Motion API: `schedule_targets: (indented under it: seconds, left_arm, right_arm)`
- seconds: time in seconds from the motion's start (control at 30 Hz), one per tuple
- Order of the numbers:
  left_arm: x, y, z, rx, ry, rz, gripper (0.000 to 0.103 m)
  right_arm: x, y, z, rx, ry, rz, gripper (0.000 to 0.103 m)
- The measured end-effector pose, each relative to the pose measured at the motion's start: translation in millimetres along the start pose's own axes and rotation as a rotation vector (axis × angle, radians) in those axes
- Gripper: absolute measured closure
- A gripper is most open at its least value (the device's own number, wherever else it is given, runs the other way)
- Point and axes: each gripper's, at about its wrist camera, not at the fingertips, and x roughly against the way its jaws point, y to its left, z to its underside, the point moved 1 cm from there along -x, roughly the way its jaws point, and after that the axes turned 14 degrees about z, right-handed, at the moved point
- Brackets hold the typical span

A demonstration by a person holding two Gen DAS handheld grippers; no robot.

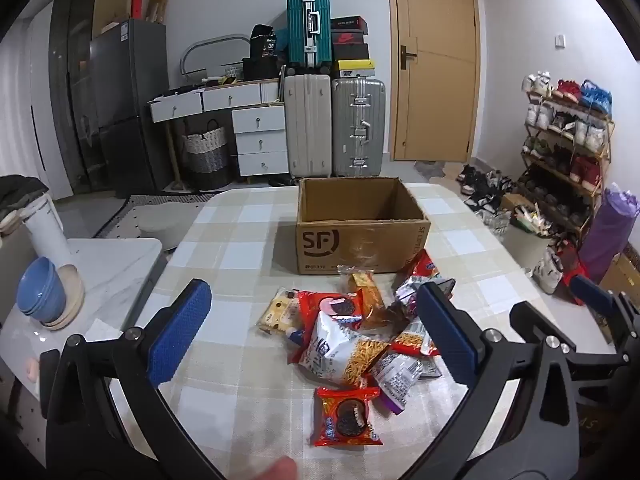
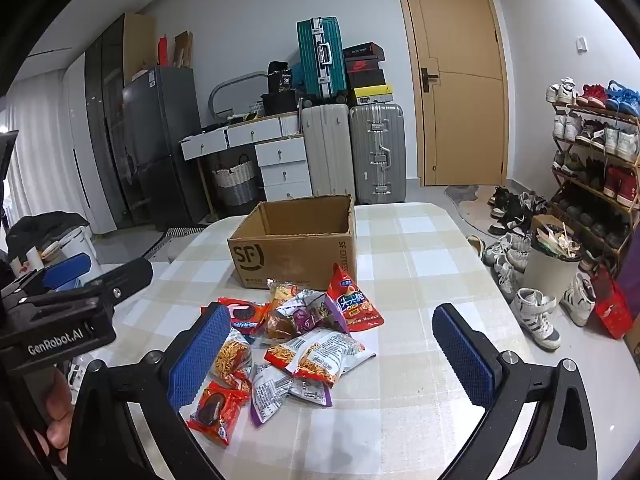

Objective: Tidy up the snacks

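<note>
Table (image 1: 248,240): checked cloth in beige and white, carrying all items listed.

Cardboard box (image 1: 360,248): open-topped, printed "SF", upright at the 12 o'clock end of the table; interior shows nothing in either view.

Snack packets (image 1: 352,336): loose overlapping heap just at 6 o'clock of the box, the nearest ones touching or almost touching its front wall. Includes a red cookie packet (image 1: 347,416) lying apart at the heap's 6 o'clock edge, a white-and-orange noodle-snack bag (image 1: 340,352) near the middle, and a red chip bag (image 2: 354,304) leaning at the box's right corner.

Left tongs (image 1: 316,332): blue pads spread wide apart, nothing between them, held above the heap.

Right tongs (image 2: 332,356): pads likewise wide apart, gripping nothing, over the heap's 3 o'clock side.

Blue bowls (image 1: 42,292): stacked on a side surface at 9 o'clock.
</note>
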Motion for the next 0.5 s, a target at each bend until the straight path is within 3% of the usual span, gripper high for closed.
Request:
schedule_targets:
  seconds: [0.1,0.27,0.5]
  left_arm:
    - [-2,6,-3,-0.003,0.01,-0.008,0.001]
    - [6,-4,3,-0.046,-0.051,-0.023,0.001]
    - [17,-2,1,-0.016,-0.047,0.019,0.001]
  right_arm:
    - [1,0,0,0.007,-0.007,0.005,0.0]
    - [2,4,-3,0.008,-0.014,-0.001,0.0]
    - [3,6,2,0.005,-0.025,-0.008,0.0]
